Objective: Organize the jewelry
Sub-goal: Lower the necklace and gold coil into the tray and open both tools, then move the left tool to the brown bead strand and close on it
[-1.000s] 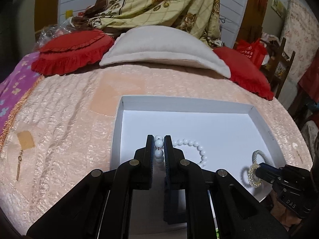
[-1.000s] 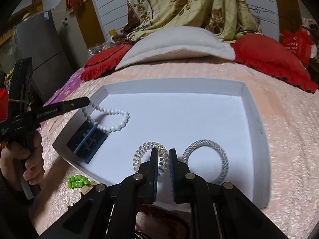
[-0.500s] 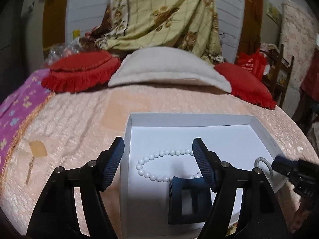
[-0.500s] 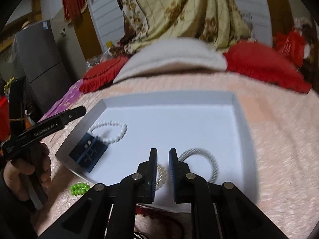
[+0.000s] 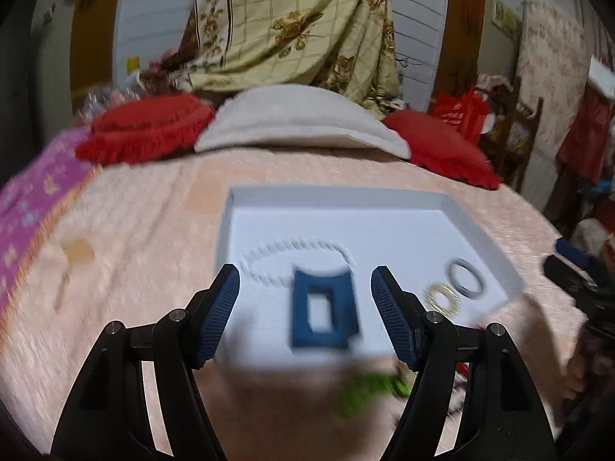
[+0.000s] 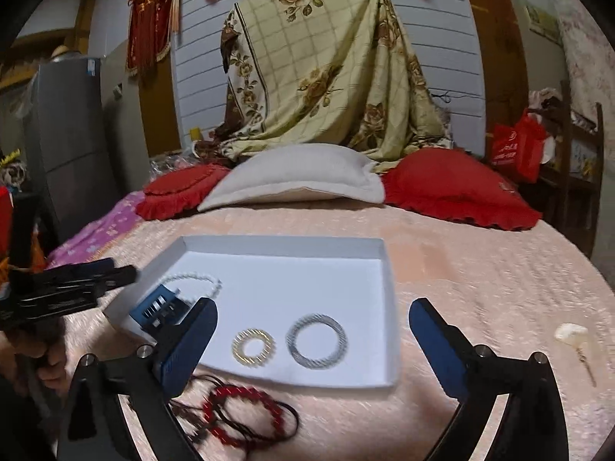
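Observation:
A white tray (image 6: 388, 280) lies on the pink bedspread, also in the left wrist view (image 5: 476, 230). In it lie a white bead bracelet (image 6: 192, 280), a blue clip (image 6: 157, 309), a gold coil ring (image 6: 253, 347) and a silver coil ring (image 6: 317, 342). My right gripper (image 6: 311, 330) is open and empty, raised in front of the tray. My left gripper (image 5: 305, 307) is open and empty, raised over the tray's near edge above the blue clip (image 5: 324, 313). A red bead bracelet (image 6: 242, 415) with dark cord lies in front of the tray. A green bead item (image 5: 369, 388) lies blurred by the tray's near edge.
A small white-headed pin (image 6: 572, 336) lies on the bedspread right of the tray. A small gold piece (image 5: 63, 284) lies left of it. Red cushions (image 6: 457, 192) and a beige pillow (image 6: 296, 176) sit at the back. A fridge (image 6: 65, 134) stands far left.
Both grippers let go and opened: the left released the white bead bracelet, the right the gold coil ring. Both have since pulled back and risen from the tray.

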`<state>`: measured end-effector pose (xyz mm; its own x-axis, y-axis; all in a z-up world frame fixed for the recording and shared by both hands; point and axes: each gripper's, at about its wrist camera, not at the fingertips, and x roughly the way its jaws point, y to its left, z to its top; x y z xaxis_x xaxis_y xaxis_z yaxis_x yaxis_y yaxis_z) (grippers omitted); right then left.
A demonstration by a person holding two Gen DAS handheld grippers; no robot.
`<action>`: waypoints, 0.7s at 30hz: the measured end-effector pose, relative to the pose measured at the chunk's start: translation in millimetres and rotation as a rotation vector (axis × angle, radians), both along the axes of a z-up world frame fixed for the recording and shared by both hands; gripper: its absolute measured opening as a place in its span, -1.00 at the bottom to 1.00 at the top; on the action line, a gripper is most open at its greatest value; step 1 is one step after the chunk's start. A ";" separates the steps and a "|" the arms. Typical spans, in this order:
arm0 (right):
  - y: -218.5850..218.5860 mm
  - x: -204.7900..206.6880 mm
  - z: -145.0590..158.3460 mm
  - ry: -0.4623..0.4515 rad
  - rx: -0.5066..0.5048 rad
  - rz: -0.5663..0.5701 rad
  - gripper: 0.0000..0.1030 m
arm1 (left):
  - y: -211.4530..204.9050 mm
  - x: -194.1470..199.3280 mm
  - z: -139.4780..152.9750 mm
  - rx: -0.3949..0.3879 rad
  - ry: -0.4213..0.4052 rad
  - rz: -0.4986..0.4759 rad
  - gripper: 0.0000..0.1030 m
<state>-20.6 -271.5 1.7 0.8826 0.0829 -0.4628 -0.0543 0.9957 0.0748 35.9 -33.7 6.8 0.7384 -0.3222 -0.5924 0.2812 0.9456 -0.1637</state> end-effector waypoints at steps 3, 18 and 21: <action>-7.8 -12.8 -6.1 0.027 -0.001 -0.022 0.93 | -3.3 -21.3 -10.1 0.004 0.057 -0.040 0.38; -12.0 -39.3 -53.7 0.264 0.081 0.056 -0.02 | -67.9 -56.0 -41.3 0.120 0.142 -0.365 0.36; -10.4 -34.9 -55.9 0.269 0.087 0.052 -0.02 | -70.3 -53.9 -47.6 0.123 0.178 -0.382 0.06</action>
